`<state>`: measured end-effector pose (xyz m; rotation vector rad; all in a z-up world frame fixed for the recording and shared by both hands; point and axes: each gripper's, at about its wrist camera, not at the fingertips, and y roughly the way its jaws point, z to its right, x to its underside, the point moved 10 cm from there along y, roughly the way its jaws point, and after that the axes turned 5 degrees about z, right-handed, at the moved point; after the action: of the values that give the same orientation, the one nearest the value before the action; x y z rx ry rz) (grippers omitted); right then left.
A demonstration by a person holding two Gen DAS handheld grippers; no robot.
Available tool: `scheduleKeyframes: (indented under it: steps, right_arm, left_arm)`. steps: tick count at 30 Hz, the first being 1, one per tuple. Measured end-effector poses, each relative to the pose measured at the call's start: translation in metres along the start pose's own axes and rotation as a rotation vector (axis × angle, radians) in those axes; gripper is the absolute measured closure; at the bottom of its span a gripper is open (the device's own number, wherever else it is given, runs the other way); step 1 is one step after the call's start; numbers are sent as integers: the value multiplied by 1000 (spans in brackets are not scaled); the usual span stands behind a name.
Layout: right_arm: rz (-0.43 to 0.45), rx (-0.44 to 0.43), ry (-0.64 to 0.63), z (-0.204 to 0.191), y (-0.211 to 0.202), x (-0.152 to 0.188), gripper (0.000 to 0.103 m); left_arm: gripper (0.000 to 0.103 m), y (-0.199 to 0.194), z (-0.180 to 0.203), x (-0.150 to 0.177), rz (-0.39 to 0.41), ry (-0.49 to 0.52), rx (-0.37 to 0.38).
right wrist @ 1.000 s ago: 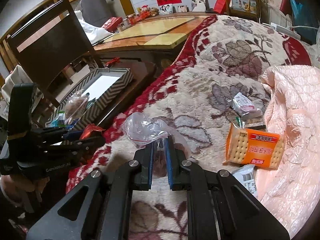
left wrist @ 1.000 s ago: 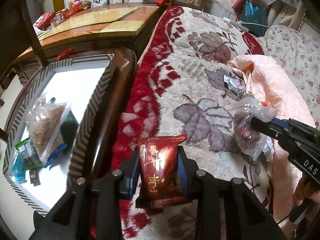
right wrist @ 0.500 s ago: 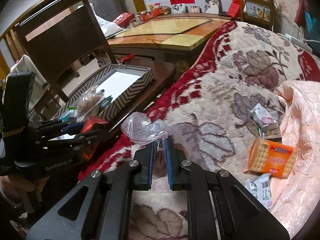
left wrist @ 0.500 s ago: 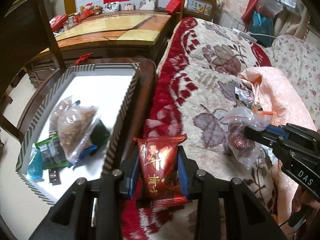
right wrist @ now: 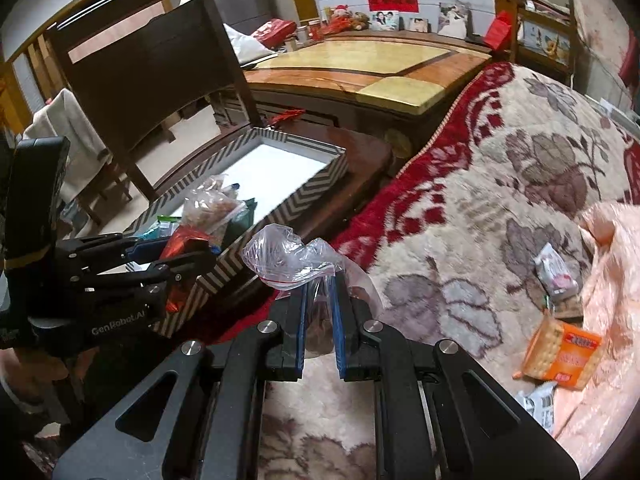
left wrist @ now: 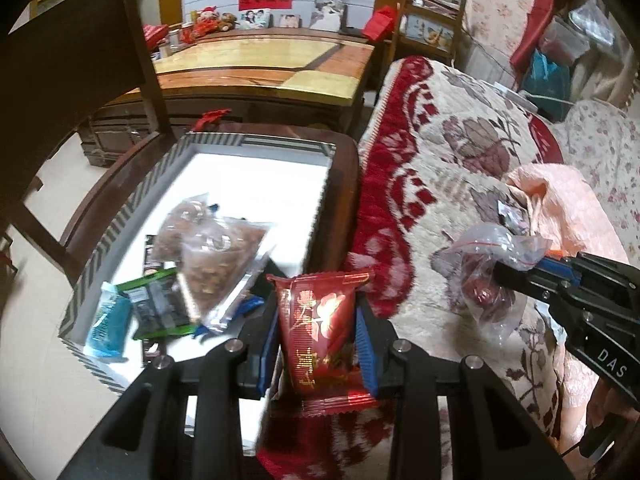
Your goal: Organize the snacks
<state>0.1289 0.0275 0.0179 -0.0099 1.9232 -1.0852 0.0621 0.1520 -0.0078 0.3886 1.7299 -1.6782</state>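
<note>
Clamping a red packet (left wrist: 316, 320), the left gripper (left wrist: 316, 344) neared the tray (left wrist: 316, 200); the right gripper (right wrist: 320, 320) pinched a clear bag (right wrist: 292, 256); the slack bag risked snagging the rim.

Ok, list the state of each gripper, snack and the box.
left gripper: shut on the red snack packet
red snack packet: held upright
right gripper: shut on the clear bag
clear bag: gripped, top crumpled
striped box: open, partly filled
orange cracker pack: lying on the blanket
</note>
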Motion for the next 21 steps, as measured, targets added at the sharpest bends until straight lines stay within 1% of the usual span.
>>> scheduleKeyframes:
  steps: [11,21]
  right_arm:
    - [-13,-31,-65,-35,18,-22,93]
    - [-22,-54,-113,-61,36,-39,93]
  left_arm:
    - [67,-7,-50,-9,22,-68,-58]
    - [67,-8,-92,-8,21,-127,-102]
